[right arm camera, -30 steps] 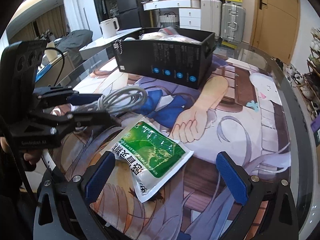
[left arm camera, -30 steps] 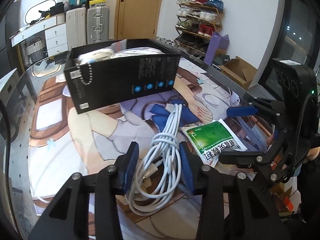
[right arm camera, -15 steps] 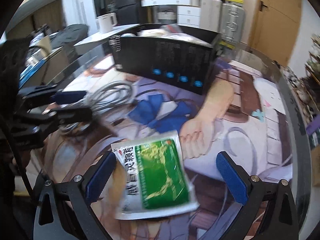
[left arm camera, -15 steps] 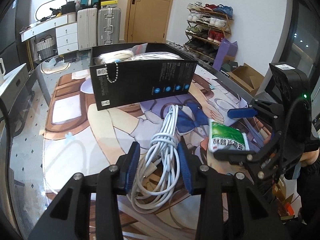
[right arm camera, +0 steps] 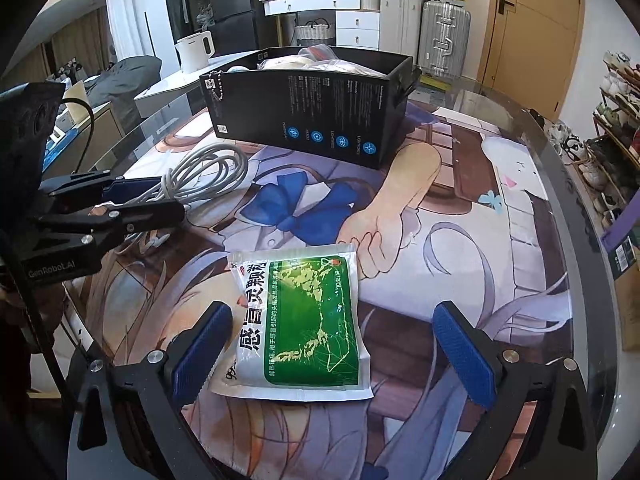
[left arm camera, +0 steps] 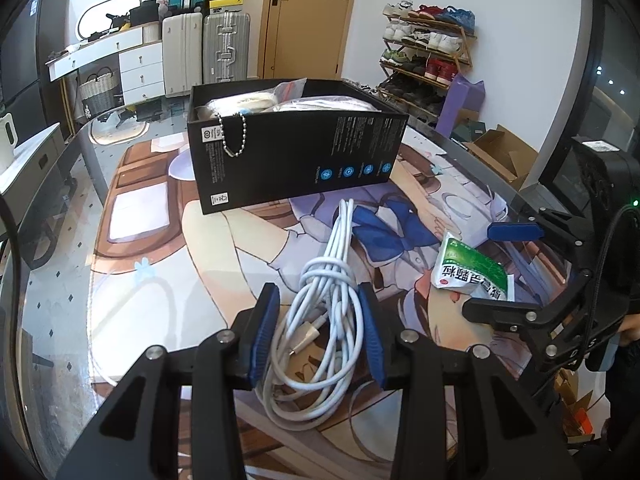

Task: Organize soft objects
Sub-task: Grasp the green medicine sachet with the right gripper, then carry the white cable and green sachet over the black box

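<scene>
A coiled white cable point(left arm camera: 325, 312) lies on the printed table mat, and my left gripper point(left arm camera: 318, 336) is shut on the cable, its blue pads pressing the coil's sides. It also shows in the right wrist view point(right arm camera: 200, 176). A green and white medicine pouch point(right arm camera: 300, 320) lies flat on the mat between the pads of my right gripper point(right arm camera: 332, 354), which is open and not touching it. The pouch also shows in the left wrist view point(left arm camera: 472, 272). A black open box point(left arm camera: 296, 148) with soft bagged items inside stands behind both.
The printed mat point(right arm camera: 460, 208) covers a round glass table. A white kettle point(right arm camera: 196, 50) stands on a side surface beyond the box. Suitcases point(left arm camera: 208, 48), a door and a shoe rack point(left arm camera: 428, 52) are in the background.
My right gripper has swung round so the pouch now lies lengthwise between its open pads. My left gripper keeps its hold on the cable, and its view has shifted slightly.
</scene>
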`<action>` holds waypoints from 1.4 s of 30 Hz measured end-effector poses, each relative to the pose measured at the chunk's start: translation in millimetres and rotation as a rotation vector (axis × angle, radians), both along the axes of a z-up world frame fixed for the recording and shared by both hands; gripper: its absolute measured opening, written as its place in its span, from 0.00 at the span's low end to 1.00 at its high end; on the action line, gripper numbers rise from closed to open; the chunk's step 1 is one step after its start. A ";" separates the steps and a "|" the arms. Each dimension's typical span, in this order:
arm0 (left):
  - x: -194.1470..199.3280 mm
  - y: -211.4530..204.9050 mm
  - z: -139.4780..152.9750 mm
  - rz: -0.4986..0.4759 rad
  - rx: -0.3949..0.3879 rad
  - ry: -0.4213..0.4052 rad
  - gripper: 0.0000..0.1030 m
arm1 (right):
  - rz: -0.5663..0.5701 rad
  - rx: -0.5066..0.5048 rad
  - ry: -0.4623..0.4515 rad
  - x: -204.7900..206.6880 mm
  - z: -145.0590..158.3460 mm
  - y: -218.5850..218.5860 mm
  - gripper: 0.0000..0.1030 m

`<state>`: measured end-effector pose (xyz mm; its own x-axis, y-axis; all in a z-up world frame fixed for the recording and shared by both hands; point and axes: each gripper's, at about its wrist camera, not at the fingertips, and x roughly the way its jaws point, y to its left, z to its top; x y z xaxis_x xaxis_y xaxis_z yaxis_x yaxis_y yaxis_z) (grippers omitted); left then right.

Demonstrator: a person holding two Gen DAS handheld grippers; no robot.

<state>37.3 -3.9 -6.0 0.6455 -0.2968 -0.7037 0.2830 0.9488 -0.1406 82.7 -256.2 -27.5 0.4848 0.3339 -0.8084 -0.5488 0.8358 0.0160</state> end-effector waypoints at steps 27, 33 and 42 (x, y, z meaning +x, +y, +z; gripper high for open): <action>-4.2 0.0 16.9 0.051 0.020 -0.056 0.35 | 0.014 0.113 -0.108 -15.1 29.6 -3.6 0.44; -7.4 5.0 33.7 0.090 0.030 -0.107 0.31 | 0.023 0.146 -0.146 -16.4 47.1 -2.5 0.44; -4.4 17.1 44.9 0.107 0.011 -0.141 0.28 | 0.026 0.169 -0.168 -12.8 62.2 1.8 0.44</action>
